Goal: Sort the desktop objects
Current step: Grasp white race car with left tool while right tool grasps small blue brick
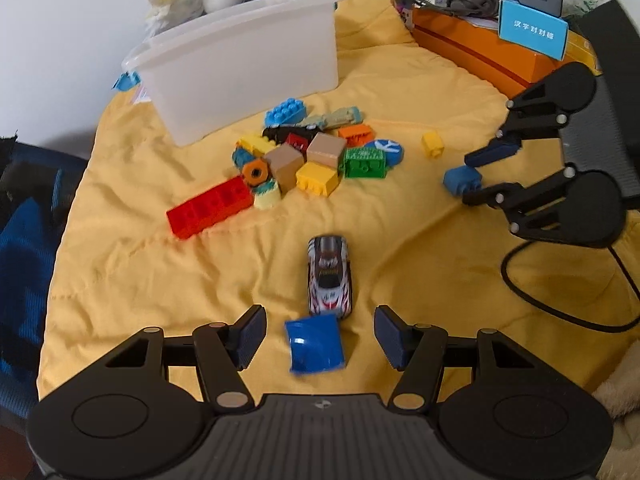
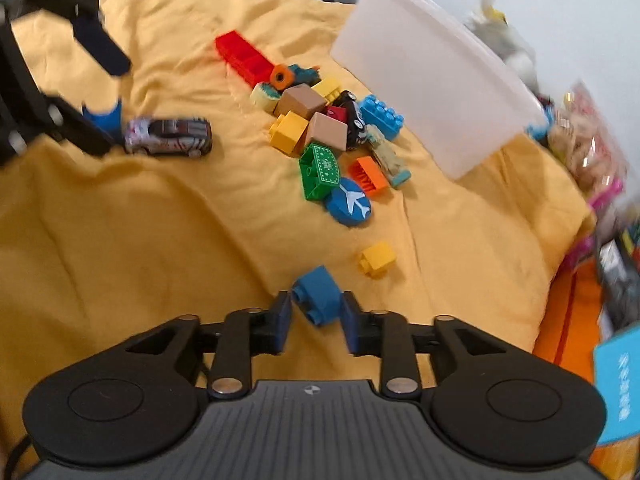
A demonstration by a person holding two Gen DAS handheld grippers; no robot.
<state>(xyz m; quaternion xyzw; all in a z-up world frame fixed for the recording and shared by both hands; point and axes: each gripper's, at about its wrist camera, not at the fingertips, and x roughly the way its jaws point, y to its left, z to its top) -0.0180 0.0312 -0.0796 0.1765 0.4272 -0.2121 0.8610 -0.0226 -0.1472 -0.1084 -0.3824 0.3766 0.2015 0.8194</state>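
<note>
In the left wrist view my left gripper (image 1: 319, 330) stands open low over the yellow cloth. A blue curved piece (image 1: 314, 346) lies between its fingers with a gap on each side. Just beyond it sits a silver toy car (image 1: 330, 276). My right gripper (image 2: 315, 312) is shut on a blue brick (image 2: 316, 294) that rests on the cloth, its pads against both sides. The left wrist view shows that gripper (image 1: 469, 180) and brick (image 1: 460, 180) at the right. A pile of coloured bricks (image 1: 312, 152) lies in front of a white bin (image 1: 248, 64).
A long red brick (image 1: 210, 210) sits at the pile's left, and a small yellow brick (image 1: 433, 145) lies alone near the right gripper. An orange box (image 1: 480, 52) and clutter line the far right. A black cable (image 1: 560, 304) loops on the cloth. A blue chair sits left.
</note>
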